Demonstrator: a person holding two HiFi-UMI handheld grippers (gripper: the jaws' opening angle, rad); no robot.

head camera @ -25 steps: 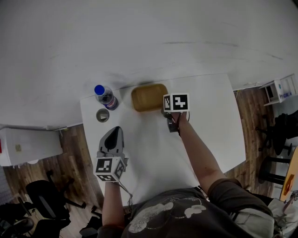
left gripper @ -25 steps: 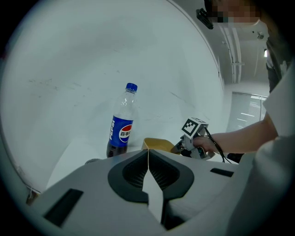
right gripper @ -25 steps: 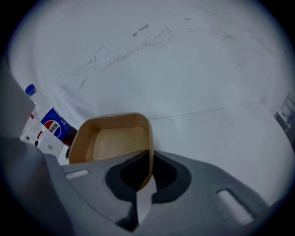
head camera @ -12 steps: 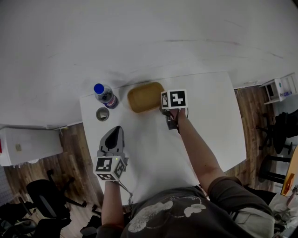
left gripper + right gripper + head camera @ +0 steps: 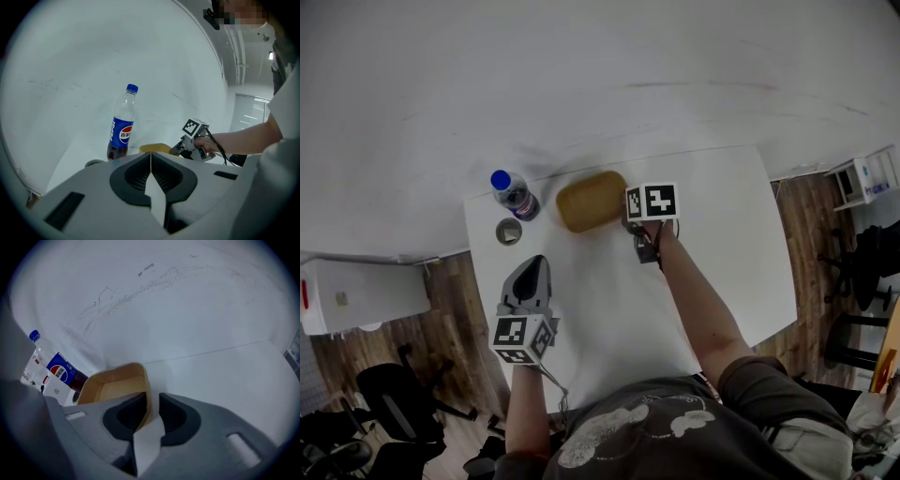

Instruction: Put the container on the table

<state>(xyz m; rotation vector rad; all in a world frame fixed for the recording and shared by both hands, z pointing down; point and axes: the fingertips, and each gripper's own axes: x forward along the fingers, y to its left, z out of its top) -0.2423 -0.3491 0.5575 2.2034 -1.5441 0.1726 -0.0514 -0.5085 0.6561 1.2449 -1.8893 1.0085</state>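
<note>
Closest to me, my left tool [image 5: 532, 268] sits over the near left part of the white surface [image 5: 722, 253], just inside its left edge. In the left gripper view its jaws are pressed together with nothing between them [image 5: 150, 161].

Ahead of it and off to my right the surface is bare. That whole right half is open, out to the right edge and the near edge, with wooden floor [image 5: 811, 202] beyond.

Farther out, my right tool [image 5: 630, 223] reaches toward the back of the surface. Its jaws are clamped on the right-hand wall of the tan container [image 5: 589, 200]. In the right gripper view that thin wall stands between the two pads [image 5: 149, 401], and the open inside of the container [image 5: 117, 383] stretches away to the left of them. The container looks tilted, and I cannot tell whether its base touches the surface.

Left of the container, near it but apart, stands a cola bottle [image 5: 514, 195] with a blue cap. A small round lid [image 5: 508, 231] lies just in front of the bottle, close to the left edge.

Behind all of this the surface meets a plain white wall [image 5: 600, 75], so there is no room past the back edge.
</note>
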